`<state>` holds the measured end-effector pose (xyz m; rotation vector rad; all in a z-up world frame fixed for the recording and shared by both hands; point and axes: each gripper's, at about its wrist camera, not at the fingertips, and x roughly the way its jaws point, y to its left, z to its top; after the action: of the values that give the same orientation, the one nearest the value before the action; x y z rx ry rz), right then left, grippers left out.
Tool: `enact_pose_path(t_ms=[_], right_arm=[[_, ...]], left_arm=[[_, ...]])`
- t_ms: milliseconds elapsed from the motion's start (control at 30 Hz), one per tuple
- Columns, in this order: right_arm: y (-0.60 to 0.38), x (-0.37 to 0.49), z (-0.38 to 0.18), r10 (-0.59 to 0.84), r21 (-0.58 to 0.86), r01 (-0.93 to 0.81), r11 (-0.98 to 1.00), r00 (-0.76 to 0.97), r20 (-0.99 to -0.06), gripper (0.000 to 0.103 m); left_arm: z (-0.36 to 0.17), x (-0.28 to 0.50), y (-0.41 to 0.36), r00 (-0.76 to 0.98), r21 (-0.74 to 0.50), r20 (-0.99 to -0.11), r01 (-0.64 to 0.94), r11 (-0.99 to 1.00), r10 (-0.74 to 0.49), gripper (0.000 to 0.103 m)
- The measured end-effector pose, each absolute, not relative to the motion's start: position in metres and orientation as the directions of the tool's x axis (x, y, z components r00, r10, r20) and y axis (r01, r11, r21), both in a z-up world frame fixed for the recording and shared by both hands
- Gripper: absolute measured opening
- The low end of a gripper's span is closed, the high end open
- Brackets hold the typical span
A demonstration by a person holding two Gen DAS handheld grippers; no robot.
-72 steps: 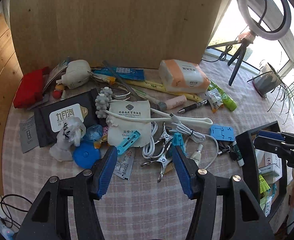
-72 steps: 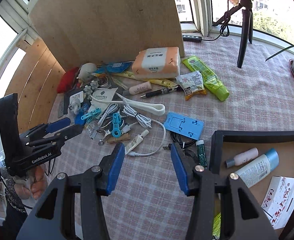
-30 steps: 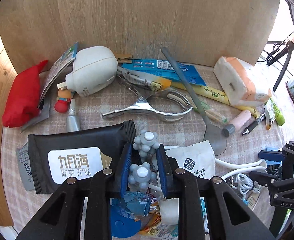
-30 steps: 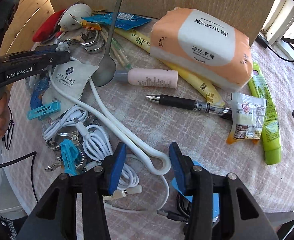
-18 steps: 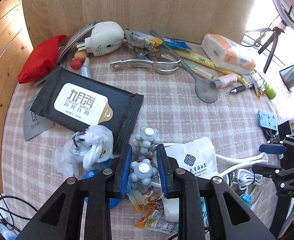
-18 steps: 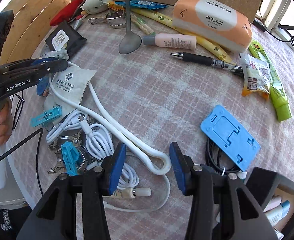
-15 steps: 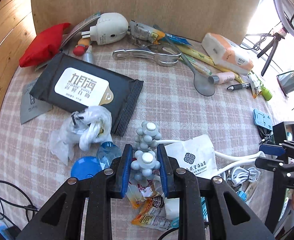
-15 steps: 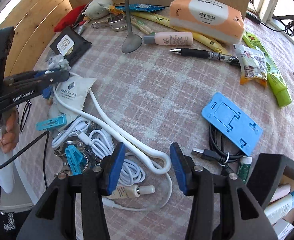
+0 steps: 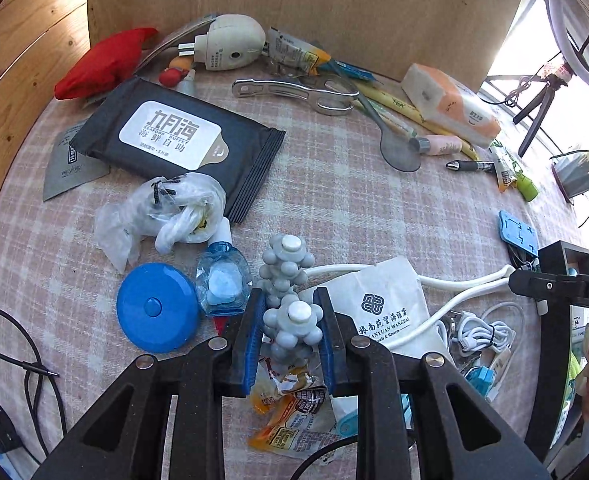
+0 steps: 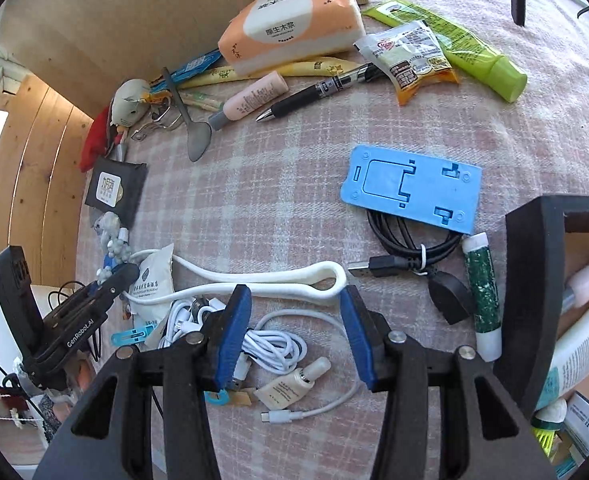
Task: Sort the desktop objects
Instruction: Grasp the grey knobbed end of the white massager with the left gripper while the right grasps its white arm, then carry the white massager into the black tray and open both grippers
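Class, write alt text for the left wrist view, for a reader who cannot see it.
The left gripper is shut on a grey knobbly massage roller above a cluttered checked tablecloth. Around it lie a round blue case, a black wet-wipes pack and a white drawstring pouch.

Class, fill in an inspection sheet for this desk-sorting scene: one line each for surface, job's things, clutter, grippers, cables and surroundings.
Surface: pink plaid tablecloth, crowded along its edges.
Job's things: grey knobbly massager clamped in the left gripper; black organiser box already holds bottles.
Clutter: black wipes pack, orange tissue pack, blue phone stand, black pen, green tube.
Grippers: left shut on the massager; right gripper open beside the white looped strap.
Cables: white cable coiled; black cable bundled.
Surroundings: wooden board behind; ring light near the window.
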<state>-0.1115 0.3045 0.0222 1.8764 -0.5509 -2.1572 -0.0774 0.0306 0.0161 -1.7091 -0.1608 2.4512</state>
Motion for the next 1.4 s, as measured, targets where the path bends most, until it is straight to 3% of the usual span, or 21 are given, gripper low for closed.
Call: enact_pose_path(t_ms=[300, 600, 1400], right_arm=[[0.312, -0.118, 0.016, -0.412, 0.435, -0.163, -0.885, -0.156, -0.898, 0.044], [0.303, -0.120, 0.019, -0.375, 0.401, -0.131, -0.907, -0.182, -0.909, 0.039], [0.356, -0.097, 0.096, -0.334, 0.389, -0.118, -0.914, -0.331, -0.883, 0.038]], left_arm=[[0.020, -0.065, 0.025, -0.343, -0.170, -0.922, -0.055, -0.984, 0.178, 0.023], [0.025, -0.072, 0.026, -0.341, -0.191, -0.919, -0.058, -0.980, 0.200, 0.021], [0.099, -0.082, 0.089, -0.415, -0.222, -0.863, -0.202, -0.954, 0.289, 0.023]])
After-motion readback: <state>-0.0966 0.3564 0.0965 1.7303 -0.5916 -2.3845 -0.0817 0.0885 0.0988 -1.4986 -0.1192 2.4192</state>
